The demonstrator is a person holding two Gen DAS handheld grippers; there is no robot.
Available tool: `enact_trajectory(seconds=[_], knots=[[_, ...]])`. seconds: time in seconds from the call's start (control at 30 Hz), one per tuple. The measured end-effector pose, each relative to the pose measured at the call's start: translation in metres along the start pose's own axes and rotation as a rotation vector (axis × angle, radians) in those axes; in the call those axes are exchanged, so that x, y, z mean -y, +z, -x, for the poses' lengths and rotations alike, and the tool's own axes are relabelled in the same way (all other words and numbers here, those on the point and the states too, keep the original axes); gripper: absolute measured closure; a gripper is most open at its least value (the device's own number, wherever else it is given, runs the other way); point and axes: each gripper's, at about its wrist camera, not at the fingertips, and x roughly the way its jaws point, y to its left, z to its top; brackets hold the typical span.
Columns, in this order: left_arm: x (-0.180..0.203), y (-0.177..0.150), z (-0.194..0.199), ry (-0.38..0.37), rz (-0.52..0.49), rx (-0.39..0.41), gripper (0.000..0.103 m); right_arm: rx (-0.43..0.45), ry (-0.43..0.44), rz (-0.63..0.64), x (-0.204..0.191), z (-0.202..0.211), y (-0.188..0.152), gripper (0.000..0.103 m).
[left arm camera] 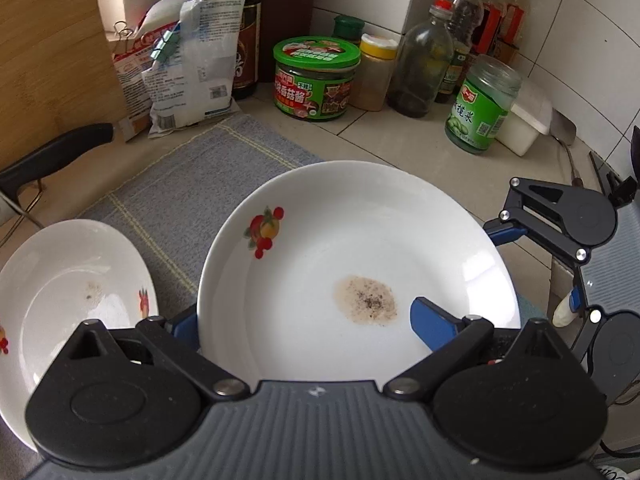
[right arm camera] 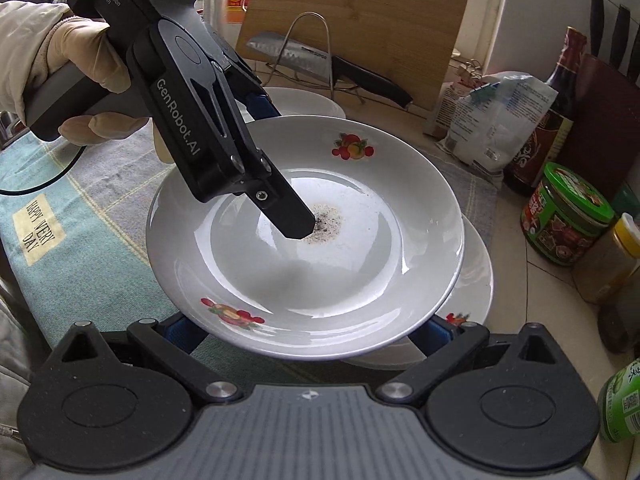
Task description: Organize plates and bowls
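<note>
A white deep plate (left arm camera: 360, 240) with fruit prints and a brown peppery stain sits tilted between the jaws of my left gripper (left arm camera: 304, 312). One blue finger (left arm camera: 436, 320) lies inside the plate and the other passes under its rim. In the right wrist view the plate (right arm camera: 360, 280) hangs above a second plate (right arm camera: 478, 280), with the left gripper's (right arm camera: 276, 160) black fingertip on the stain. My right gripper (right arm camera: 312, 328) is spread wide, both fingers under the plate's near rim; whether they touch it I cannot tell. A third stained plate (left arm camera: 72, 300) lies on the cloth.
Jars and bottles (left arm camera: 316, 80) crowd the tiled corner beyond the grey cloth (left arm camera: 192, 184). A cleaver (right arm camera: 320, 60) leans on a wire rack before a wooden board (right arm camera: 360, 12). Bags (left arm camera: 188, 64) stand beside a dark bottle. A gloved hand (right arm camera: 80, 48) holds the left gripper.
</note>
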Motion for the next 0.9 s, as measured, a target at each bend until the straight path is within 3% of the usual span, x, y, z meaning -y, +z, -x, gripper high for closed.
enact_trajectory(seconds=[0.47,0.9], knots=[[0.002,0.026,-0.04,-0.061,-0.036,-0.057,0.003,-0.035,-0.044,-0.059,0.024,-0.001,-0.005,0.0],[-0.001,0.031,-0.05,-0.087,-0.056,-0.089,0.003,-0.066,-0.039,-0.102,0.029,-0.005,-0.004,0.0]])
